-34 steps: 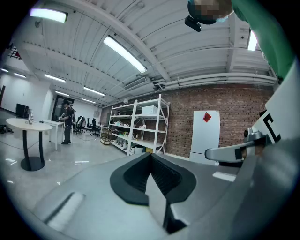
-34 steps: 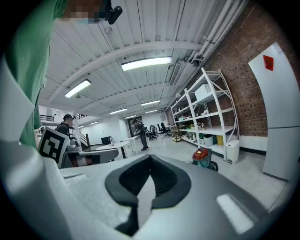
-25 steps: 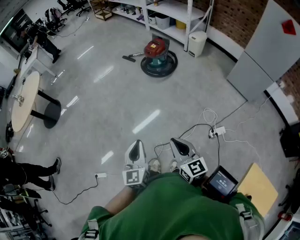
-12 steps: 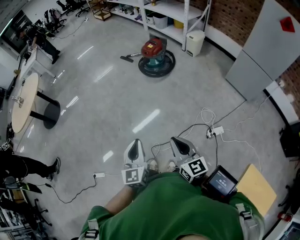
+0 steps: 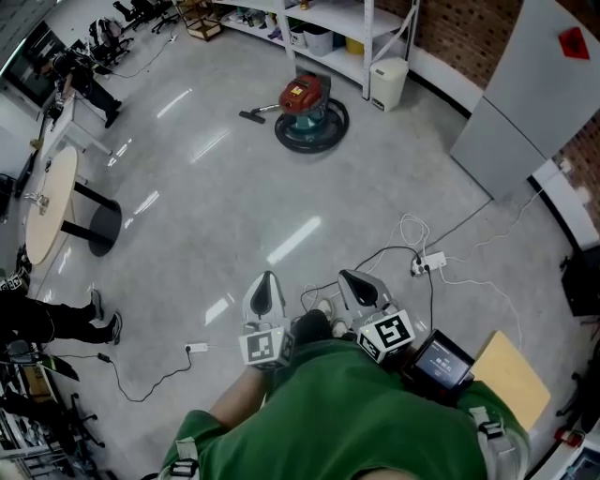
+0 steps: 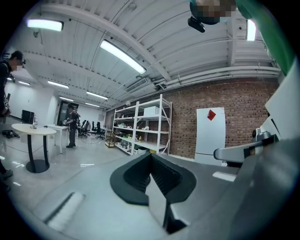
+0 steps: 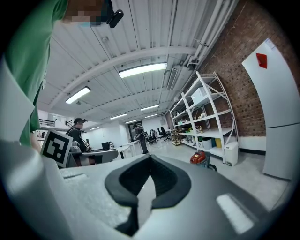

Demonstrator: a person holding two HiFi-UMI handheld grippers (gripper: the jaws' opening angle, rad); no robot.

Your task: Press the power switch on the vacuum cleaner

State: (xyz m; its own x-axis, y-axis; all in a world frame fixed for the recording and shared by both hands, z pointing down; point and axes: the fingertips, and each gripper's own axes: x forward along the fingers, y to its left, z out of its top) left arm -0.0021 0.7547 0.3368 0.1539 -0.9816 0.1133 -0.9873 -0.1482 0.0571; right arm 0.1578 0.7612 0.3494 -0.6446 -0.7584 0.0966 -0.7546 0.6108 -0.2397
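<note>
Close against the person's green-clad body, the left hand-held gripper (image 5: pixel 265 292) is pointing forward with its jaws pressed together on nothing. The right hand-held gripper (image 5: pixel 362 289) is riding just beside it, jaws likewise together and empty. Just past them a power strip (image 5: pixel 432 262) with its white cable is lying on the floor (image 5: pixel 234 206). Well beyond, near the white shelf (image 5: pixel 337 19), the red vacuum cleaner (image 5: pixel 307 98) is sitting on its round dark base, nothing touching it. The task appears to be only beginning: the approach and the press on the power switch are both waiting, and the switch is too small to make out.
</note>
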